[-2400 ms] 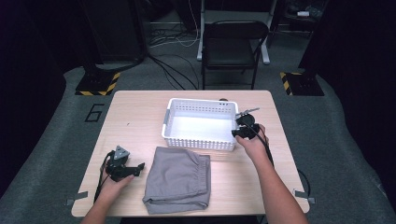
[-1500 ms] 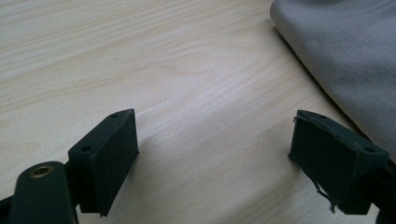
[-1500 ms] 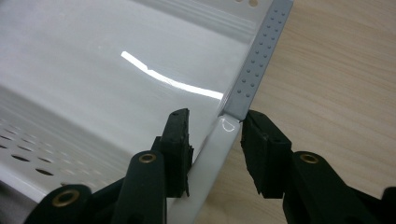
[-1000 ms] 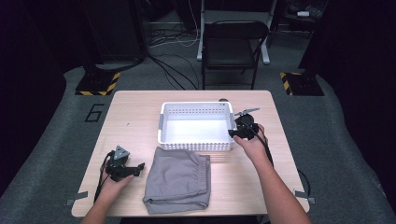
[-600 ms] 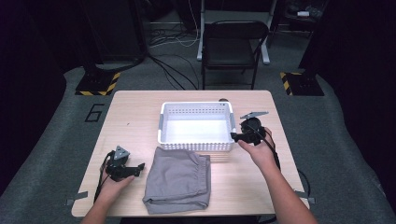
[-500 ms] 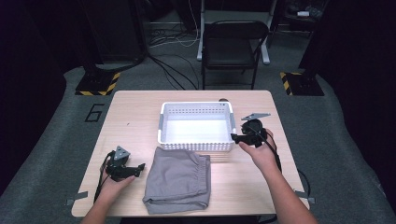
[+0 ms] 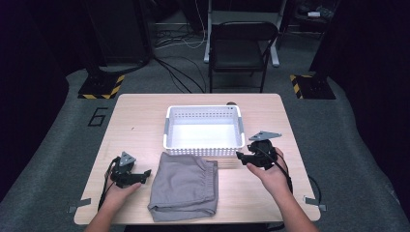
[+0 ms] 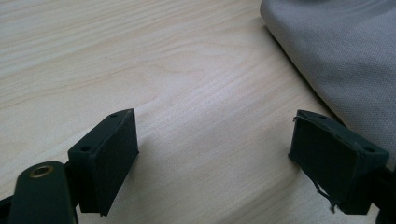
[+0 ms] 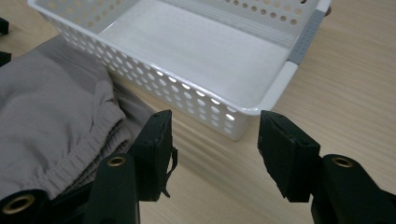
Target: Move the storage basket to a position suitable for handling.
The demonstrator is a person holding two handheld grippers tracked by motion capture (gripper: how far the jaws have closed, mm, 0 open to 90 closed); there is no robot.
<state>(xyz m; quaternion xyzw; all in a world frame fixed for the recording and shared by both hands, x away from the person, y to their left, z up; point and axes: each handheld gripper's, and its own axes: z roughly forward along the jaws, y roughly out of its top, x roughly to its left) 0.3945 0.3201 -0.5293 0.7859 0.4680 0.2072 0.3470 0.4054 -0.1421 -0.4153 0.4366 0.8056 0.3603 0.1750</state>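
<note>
Just in front of the white basket (image 7: 203, 132), a folded grey cloth (image 7: 184, 184) lies flat on the surface (image 7: 140, 121), its elastic edge nearest the basket's front wall. At the basket's near right corner, the right gripper (image 9: 212, 149) has just been spreading its fingers and nothing sits between them. To the cloth's left, the left gripper (image 8: 212, 154) hangs released over bare wood, fingers wide. A good next move, I judge, is to bring each gripper low onto opposite cloth edges, pinch through every layer, and lift evenly so the fold holds over the rim.
</note>
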